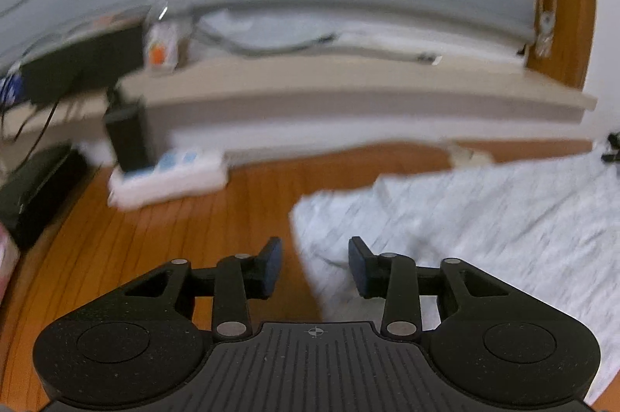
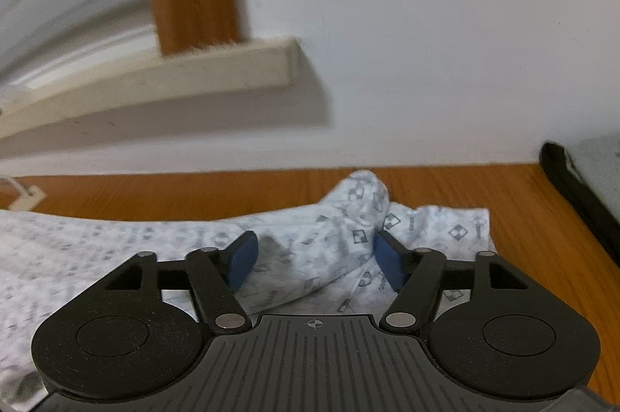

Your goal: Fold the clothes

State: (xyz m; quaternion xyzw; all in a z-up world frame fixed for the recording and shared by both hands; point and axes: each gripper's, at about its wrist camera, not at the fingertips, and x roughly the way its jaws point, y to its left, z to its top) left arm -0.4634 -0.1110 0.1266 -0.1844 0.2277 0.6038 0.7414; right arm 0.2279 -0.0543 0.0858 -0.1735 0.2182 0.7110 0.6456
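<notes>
A white garment with a small grey print (image 1: 484,218) lies spread on the wooden floor, filling the right half of the left wrist view. My left gripper (image 1: 314,266) hangs open over its left edge, nothing between the blue pads. In the right wrist view the same garment (image 2: 97,257) stretches across the floor, with a raised, bunched fold (image 2: 360,199) at its far right end. My right gripper (image 2: 314,259) stands open around the near part of that fold; the pads do not press on the cloth.
Wooden floor (image 1: 174,237) lies left of the garment. A white power strip (image 1: 170,175) and black boxes (image 1: 35,195) sit at the left by a low beige ledge (image 1: 348,90). A dark bag (image 2: 581,195) sits at the right by the white wall (image 2: 426,44).
</notes>
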